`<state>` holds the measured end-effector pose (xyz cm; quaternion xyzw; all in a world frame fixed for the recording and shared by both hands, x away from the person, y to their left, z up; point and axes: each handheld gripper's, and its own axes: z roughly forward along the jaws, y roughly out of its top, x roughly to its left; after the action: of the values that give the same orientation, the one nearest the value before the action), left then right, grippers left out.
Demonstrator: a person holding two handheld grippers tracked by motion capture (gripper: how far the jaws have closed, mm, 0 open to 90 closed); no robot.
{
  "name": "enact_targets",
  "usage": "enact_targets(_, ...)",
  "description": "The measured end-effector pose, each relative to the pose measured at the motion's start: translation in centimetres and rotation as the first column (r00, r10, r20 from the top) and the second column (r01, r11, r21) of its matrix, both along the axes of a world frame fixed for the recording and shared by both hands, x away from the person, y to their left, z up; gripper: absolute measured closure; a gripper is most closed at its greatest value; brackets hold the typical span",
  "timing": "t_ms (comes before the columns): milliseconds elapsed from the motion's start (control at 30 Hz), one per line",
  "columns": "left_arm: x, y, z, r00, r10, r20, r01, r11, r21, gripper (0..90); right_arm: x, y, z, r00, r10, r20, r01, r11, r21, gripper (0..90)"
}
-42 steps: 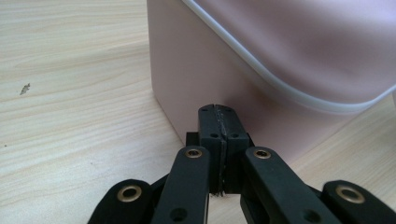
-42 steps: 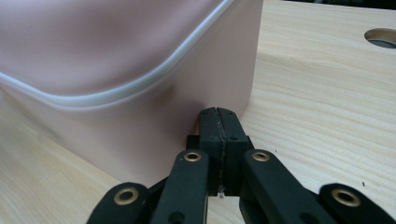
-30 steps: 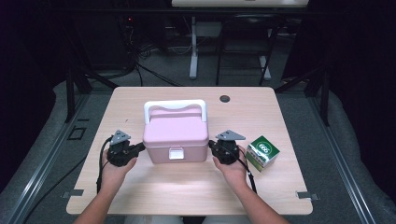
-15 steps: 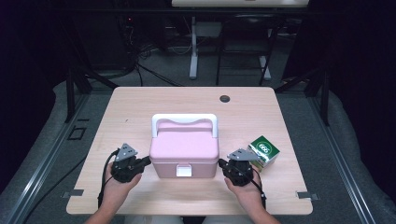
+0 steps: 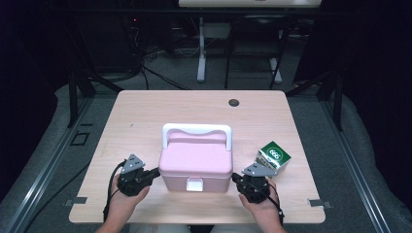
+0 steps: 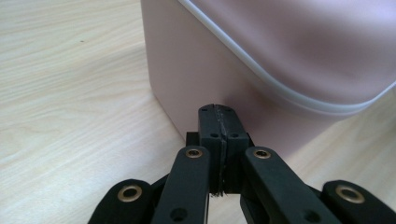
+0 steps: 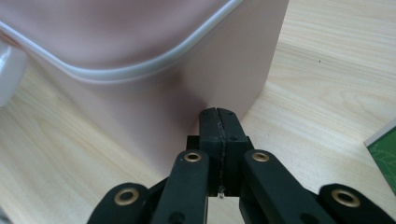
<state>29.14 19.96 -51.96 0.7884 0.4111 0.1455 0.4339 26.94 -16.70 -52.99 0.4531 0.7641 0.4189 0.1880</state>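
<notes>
A pink lidded box (image 5: 195,165) with a white handle (image 5: 196,130) and a white front latch sits near the front of the wooden table (image 5: 145,111). My left gripper (image 5: 156,172) is shut with nothing in it, its tips pressed against the box's left side (image 6: 196,74). On the other side, my right gripper (image 5: 234,178) is also shut and empty, its tips touching the box's right side (image 7: 201,88). In both gripper views the jaws meet flush against the pink wall. A green and white carton (image 5: 274,156) stands just right of the right gripper.
A small dark round disc (image 5: 234,102) lies at the back of the table. Table legs and cables stand on the floor behind. The carton's green corner (image 7: 385,154) shows at the right edge of the right gripper view.
The pink box has slid toward the front edge of the table, with both shut grippers moving along at its sides. The carton stayed where it was.
</notes>
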Motion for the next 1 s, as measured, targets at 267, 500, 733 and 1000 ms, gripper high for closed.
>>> enact_targets(267, 0.2, 0.1, -0.4, 0.9995, -0.029, -0.013, 0.030, 0.9993, 0.021, 90.0, -0.1, -0.2, 0.0, 0.9998, 0.009, 0.018, -0.009, 1.000, -0.017, 90.0)
enact_targets(500, 1.0, 1.3, 0.2, 0.9997, -0.008, -0.021, 0.009, 0.9998, 0.016, 78.2, 0.5, -1.1, 0.4, 0.9994, 0.007, 0.034, -0.007, 1.000, -0.001, 75.9)
enact_targets(733, 2.1, 3.3, 3.4, 0.9998, -0.013, 0.011, 0.014, 0.9957, -0.091, 62.9, 2.2, -3.3, 2.5, 0.9997, 0.002, 0.026, -0.003, 0.998, 0.058, 60.0)
enact_targets(1000, 3.8, 2.6, 7.2, 0.9970, -0.066, 0.039, 0.069, 0.9943, -0.081, 48.3, 3.6, -3.5, 6.1, 0.9909, 0.097, 0.094, -0.106, 0.990, 0.097, 45.9)
